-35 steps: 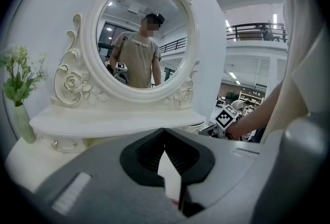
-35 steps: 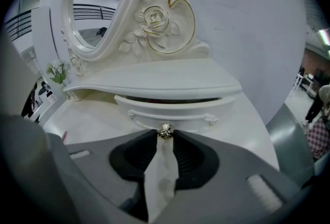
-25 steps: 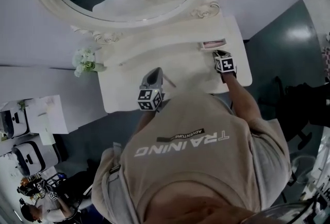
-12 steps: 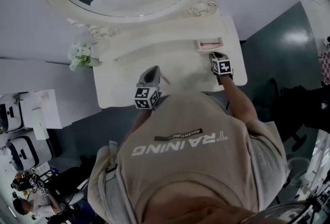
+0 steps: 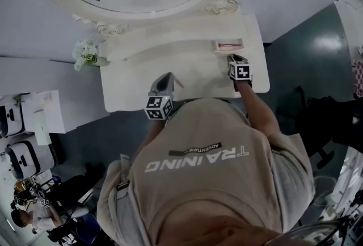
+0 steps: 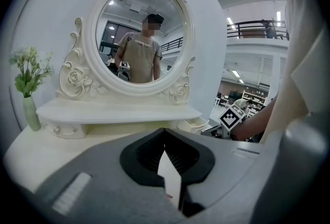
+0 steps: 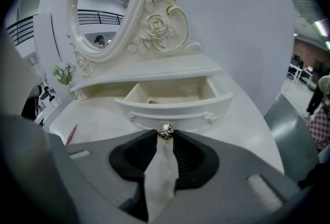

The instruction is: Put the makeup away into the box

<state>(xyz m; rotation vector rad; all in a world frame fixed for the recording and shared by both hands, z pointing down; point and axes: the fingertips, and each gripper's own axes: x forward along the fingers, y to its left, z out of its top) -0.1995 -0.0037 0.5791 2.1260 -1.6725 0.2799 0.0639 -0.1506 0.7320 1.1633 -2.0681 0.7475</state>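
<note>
Showing 2 tools at 1 white desk (image 5: 130, 77): the right tool (image 7: 164, 138) is pinched on the 1 metal knob (image 7: 164, 131) of the 1 open drawer (image 7: 172, 107); the left tool (image 6: 166, 138) is closed on nothing. 1 slim red makeup pencil (image 7: 71, 134) lies flat on the desk, left of the drawer. 1 reddish item (image 7: 153, 101) lies inside the drawer.

My right gripper (image 7: 164, 136) has its jaws pinched on the metal knob (image 7: 164, 131) of the drawer (image 7: 172, 112). The drawer is pulled open, with a red item (image 7: 153, 101) inside. A red stick (image 7: 71, 134) lies on the dressing table (image 7: 242, 109) to the left. The ornate mirror (image 7: 103, 6) and the flowers (image 7: 64, 72) are behind.
</note>
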